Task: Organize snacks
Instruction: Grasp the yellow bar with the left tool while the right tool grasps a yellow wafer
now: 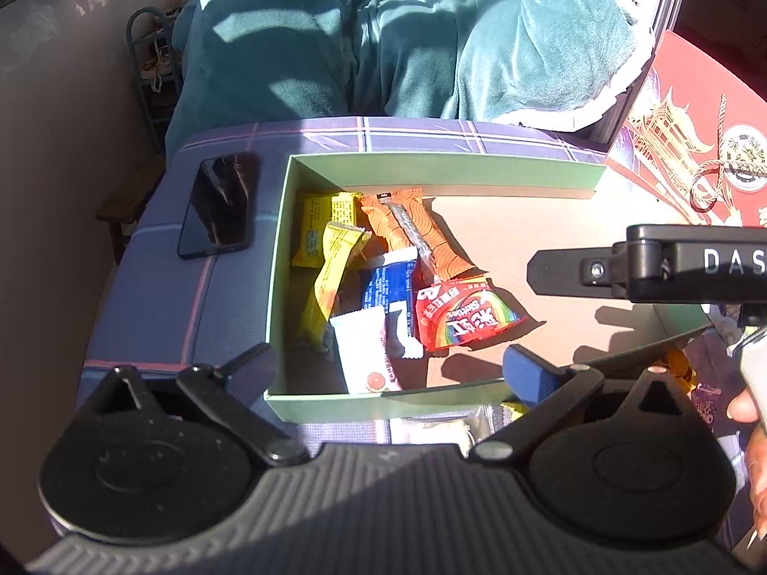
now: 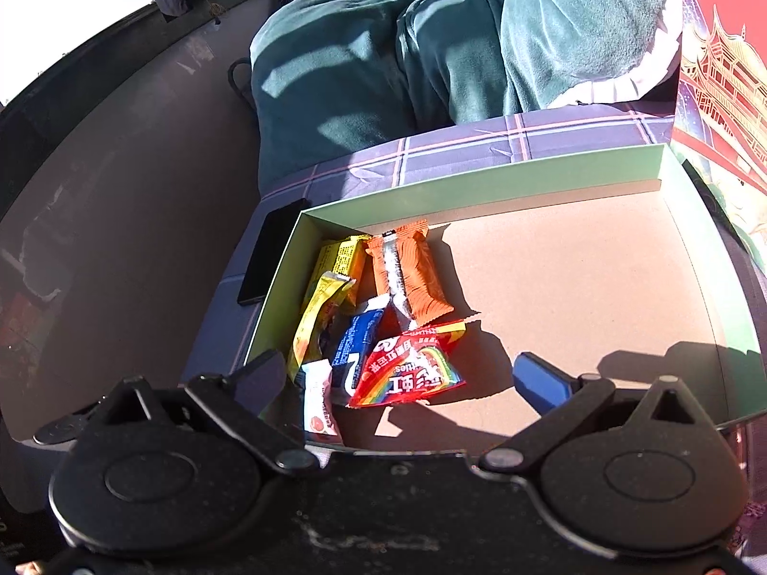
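A shallow green box (image 1: 431, 167) (image 2: 479, 182) with a brown floor lies on the plaid cover. Piled in its left part are yellow packets (image 1: 331, 258) (image 2: 326, 297), an orange bar (image 1: 412, 230) (image 2: 422, 273), a blue packet (image 1: 388, 287) (image 2: 357, 340), a white packet (image 1: 364, 350) (image 2: 319, 397) and a red rainbow candy packet (image 1: 460, 316) (image 2: 412, 369). My left gripper (image 1: 388, 369) hangs open over the box's near edge, nothing between its fingers. My right gripper (image 2: 400, 381) (image 1: 546, 273) is open too, just above the red packet, holding nothing.
A black phone (image 1: 218, 206) (image 2: 271, 249) lies left of the box. A red printed lid (image 1: 695, 143) (image 2: 719, 72) stands at the right. A person in teal fleece (image 1: 383, 33) sits behind. More wrappers (image 1: 450, 426) lie in front of the box.
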A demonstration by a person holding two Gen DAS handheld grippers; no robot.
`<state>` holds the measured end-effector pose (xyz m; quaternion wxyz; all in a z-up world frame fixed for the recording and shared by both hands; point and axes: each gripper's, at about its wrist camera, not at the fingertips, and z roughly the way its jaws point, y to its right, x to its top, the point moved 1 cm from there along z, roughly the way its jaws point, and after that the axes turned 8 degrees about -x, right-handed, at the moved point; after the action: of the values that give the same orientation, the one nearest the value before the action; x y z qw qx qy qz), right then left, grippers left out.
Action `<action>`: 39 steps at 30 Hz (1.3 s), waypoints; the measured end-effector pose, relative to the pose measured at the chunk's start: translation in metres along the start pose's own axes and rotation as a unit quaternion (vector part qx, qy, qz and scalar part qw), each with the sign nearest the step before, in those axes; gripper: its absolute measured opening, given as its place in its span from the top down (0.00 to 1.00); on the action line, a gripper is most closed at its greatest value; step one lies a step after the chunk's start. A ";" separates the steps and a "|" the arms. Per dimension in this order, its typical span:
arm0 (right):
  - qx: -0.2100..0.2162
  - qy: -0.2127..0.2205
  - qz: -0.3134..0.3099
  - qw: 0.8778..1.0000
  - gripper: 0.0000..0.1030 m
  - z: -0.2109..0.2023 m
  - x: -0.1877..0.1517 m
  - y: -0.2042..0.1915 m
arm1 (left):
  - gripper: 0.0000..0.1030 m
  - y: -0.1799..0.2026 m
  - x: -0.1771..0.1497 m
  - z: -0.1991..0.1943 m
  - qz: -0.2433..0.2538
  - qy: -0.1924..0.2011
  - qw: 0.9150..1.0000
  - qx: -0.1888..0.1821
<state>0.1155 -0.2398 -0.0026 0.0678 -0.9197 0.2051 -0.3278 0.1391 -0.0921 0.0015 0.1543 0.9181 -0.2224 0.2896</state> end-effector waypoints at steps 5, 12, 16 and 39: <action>-0.023 0.001 0.012 1.000 0.00 -0.026 -0.022 0.029 | 0.00 0.023 -0.018 -0.002 0.010 -0.016 1.000 -0.014; -0.057 -0.017 0.034 0.998 0.00 -0.049 -0.066 0.075 | 0.00 0.055 -0.053 0.007 0.035 -0.053 0.998 -0.029; -0.062 -0.036 0.056 0.996 0.00 -0.057 -0.094 0.099 | 0.00 0.069 -0.067 0.014 0.055 -0.075 0.995 -0.032; -0.075 -0.121 0.154 0.978 0.45 -0.060 -0.161 0.119 | 0.64 0.063 -0.092 0.048 0.069 -0.088 0.992 -0.052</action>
<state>-0.0748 -0.2789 -0.0797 0.0722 -0.9126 0.3583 -0.1831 0.0626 -0.1361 -0.0821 0.1610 0.9134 -0.3126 0.2052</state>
